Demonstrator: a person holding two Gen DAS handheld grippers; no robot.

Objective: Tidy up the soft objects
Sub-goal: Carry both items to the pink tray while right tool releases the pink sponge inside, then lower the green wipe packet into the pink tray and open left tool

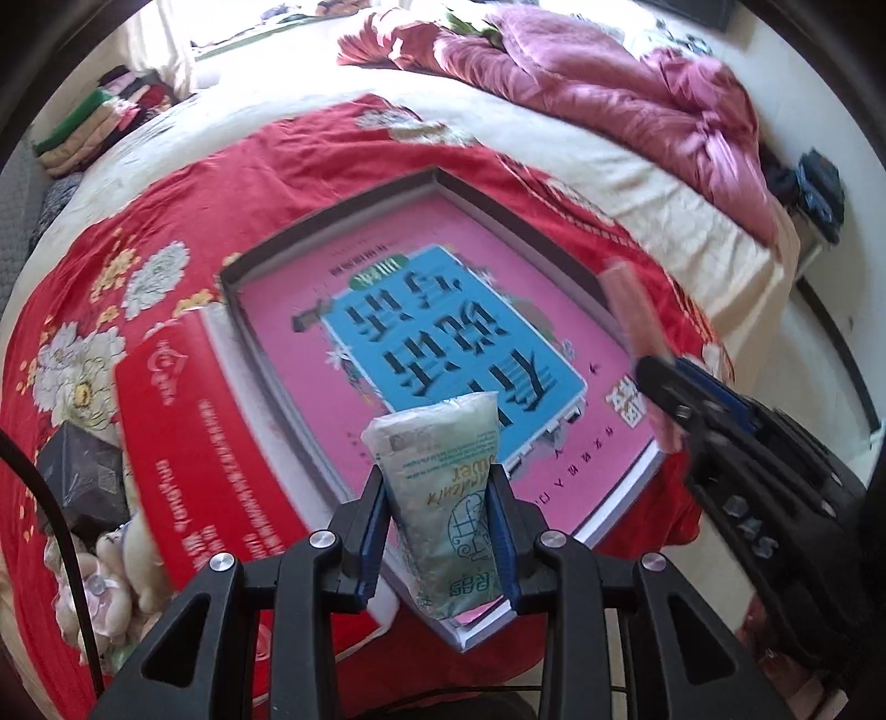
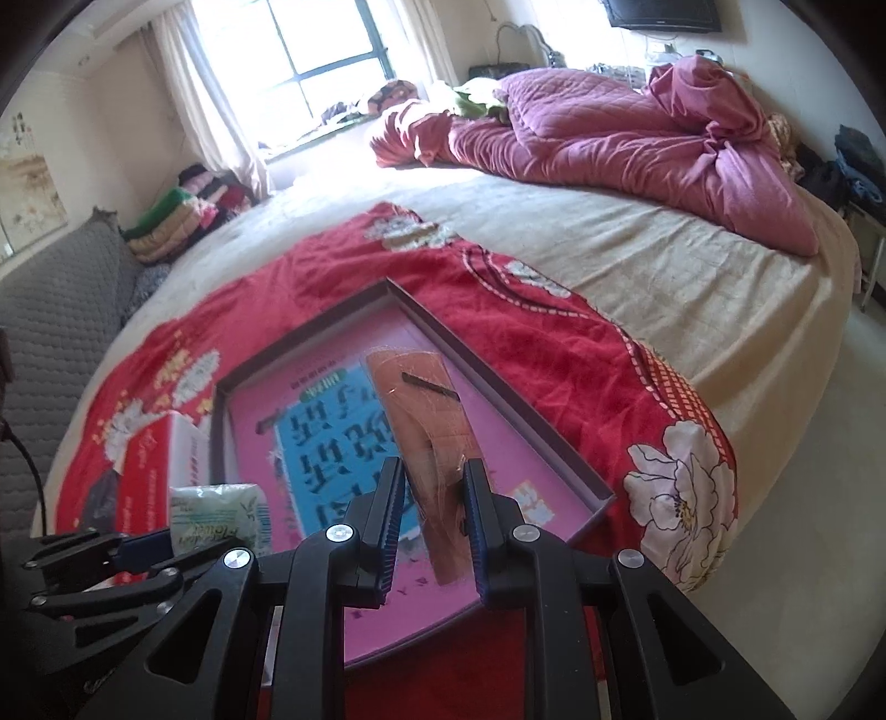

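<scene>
Left gripper [image 1: 440,487] clamped on a pale green tissue pack [image 1: 443,498], blue pads pressing both long sides, pack standing up between the fingers with its top flared wider at 12 o'clock. Seen from the right wrist, same tissue pack [image 2: 219,518] at 8 o'clock, poking up from the left gripper [image 2: 138,554]. Right gripper [image 2: 432,498] closed tight on a flat, peach-coloured packet in clear wrap [image 2: 426,410], packet running from between the pads up toward 12 o'clock, a dark strip across its upper part. From the left wrist, right gripper [image 1: 664,387] at 3 o'clock, blurred, the peach packet [image 1: 631,310] sticking out of it toward 11 o'clock. Under both grippers, a shallow box [image 1: 443,180] with a dark rim, lined pink with a blue panel of large characters, lying on a red floral bedspread [image 1: 332,149]; both held things hanging over that box, contact with the lining not clear. Just beside the box at 9 o'clock in the left view, a red carton [image 1: 183,443] with white print, touching the box's side. Further toward 8 o'clock, a dark box [image 1: 83,471] and a small plush toy [image 1: 105,576] on the spread. Beyond the spread, cream bedsheet [image 2: 637,266] and a crumpled magenta quilt [image 2: 609,133] at 1 o'clock. Folded clothes stacked [image 2: 183,216] at 10 o'clock near a bright window [image 2: 310,50].
</scene>
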